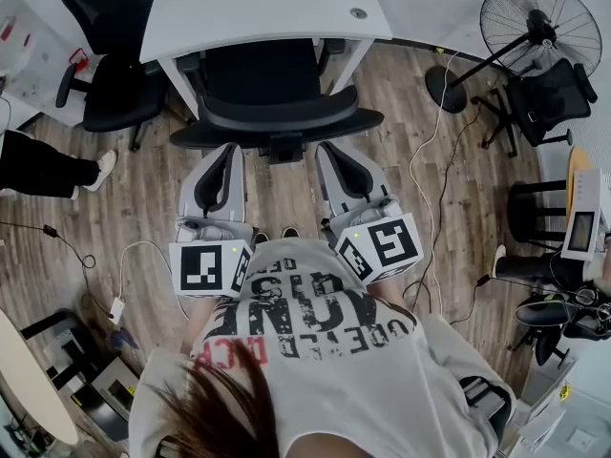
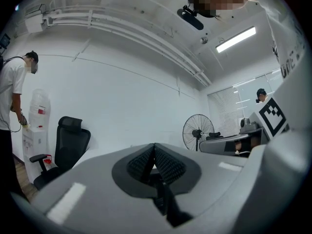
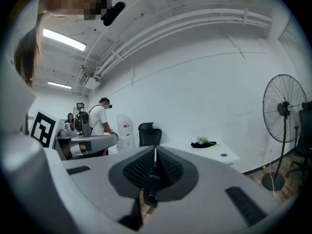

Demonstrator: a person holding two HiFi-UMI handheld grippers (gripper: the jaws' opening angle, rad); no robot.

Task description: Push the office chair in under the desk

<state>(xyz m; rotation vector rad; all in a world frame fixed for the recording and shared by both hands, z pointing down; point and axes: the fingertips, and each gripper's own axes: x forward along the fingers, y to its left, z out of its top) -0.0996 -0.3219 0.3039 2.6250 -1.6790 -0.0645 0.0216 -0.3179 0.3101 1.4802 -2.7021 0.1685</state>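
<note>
**Office chair part under desk, both grippers shut and empty behind it**

Black office chair (image 1: 277, 113) at 12 o'clock from the person in the head view; seat tucked under the near edge of the white desk (image 1: 258, 12), curved backrest out on the person's side; left gripper (image 1: 227, 151) at 11 o'clock, right gripper (image 1: 334, 151) at 1 o'clock, both pointing at the backrest, tips just beside its rim, contact cannot tell; left gripper view shows its ribbed pads pressed together, nothing between; right gripper view the same, pads together, nothing pinched; marker cubes (image 1: 210, 267) sit at the near ends by the person's printed T-shirt (image 1: 315, 322); wood-plank floor (image 1: 391, 103) under all; second black office chair (image 1: 115, 84) at 10 o'clock beside the desk's left end; bystander's shoe (image 1: 105, 165) at 9 o'clock; pedestal fan (image 1: 539, 22) at 2 o'clock, another black chair (image 1: 554, 89) just below it; white cable (image 1: 425, 189) runs over the floor at 3 o'clock; dark item (image 3: 204, 143) lies on the desk top in the right gripper view; water dispenser (image 2: 36, 126) by the wall at 9 o'clock in the left gripper view.
</note>
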